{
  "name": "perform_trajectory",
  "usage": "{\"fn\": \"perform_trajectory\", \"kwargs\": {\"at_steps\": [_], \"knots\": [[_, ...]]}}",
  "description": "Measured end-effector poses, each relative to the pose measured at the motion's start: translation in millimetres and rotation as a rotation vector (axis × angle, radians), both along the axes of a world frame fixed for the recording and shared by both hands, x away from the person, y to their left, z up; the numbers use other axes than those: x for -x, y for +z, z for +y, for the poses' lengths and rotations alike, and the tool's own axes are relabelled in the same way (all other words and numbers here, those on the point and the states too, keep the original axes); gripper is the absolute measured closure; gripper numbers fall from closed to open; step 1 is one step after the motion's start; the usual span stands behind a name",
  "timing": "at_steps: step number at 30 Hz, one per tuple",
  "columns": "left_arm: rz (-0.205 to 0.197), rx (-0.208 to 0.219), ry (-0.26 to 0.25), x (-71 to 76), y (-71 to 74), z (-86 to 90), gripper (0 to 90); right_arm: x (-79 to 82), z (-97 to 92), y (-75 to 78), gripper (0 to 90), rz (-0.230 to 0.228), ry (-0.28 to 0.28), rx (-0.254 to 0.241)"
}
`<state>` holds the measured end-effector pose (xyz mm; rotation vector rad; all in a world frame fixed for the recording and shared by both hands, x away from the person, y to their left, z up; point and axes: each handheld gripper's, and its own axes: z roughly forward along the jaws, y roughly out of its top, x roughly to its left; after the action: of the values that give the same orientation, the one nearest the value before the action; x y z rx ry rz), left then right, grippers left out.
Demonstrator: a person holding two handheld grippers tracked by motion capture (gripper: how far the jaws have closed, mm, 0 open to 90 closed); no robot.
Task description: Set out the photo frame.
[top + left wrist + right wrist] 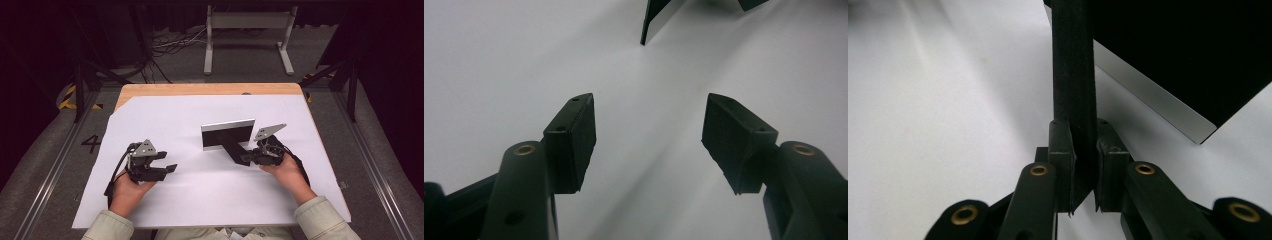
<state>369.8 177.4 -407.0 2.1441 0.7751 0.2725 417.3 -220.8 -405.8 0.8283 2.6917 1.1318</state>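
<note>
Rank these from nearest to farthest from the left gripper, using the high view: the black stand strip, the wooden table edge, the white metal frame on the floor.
From the left gripper:
1. Black stand strip, to its right on the white sheet, clamped by the right gripper.
2. Wooden table edge, along the table's far side.
3. White metal frame, on the floor beyond the table.

A: What blocks the right gripper [1083, 165]?
B: The black strut [1073, 75] pinched between its jaws, and the upright black panel [228, 134] just ahead.
A: And the left gripper [649, 145]?
B: Jaws apart, bare white sheet [524, 65] between and ahead; the panel's edge [651, 20] stands well beyond, toward its right.
</note>
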Motion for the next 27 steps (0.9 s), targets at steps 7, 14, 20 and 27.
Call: {"fn": "perform_trajectory", "kwargs": {"at_steps": [7,14,20,27], "knots": [[0.003,-0.002,-0.002,-0.3,-0.5,-0.7,39.0,0.4,0.5,-1.3,79.2,0.005,-0.008,0.016],[0.004,-0.001,-0.003,-0.7,-0.6,-0.5,38.9,2.8,2.1,-0.9,77.7,0.008,-0.032,0.023],[0.007,0.002,-0.004,-1.4,-0.5,0.1,38.8,4.2,4.0,-2.8,76.3,0.038,-0.044,0.047],[0.005,0.004,-0.006,-1.2,-0.1,-0.4,38.8,6.8,2.2,-3.1,75.0,0.057,-0.053,0.036]]}}
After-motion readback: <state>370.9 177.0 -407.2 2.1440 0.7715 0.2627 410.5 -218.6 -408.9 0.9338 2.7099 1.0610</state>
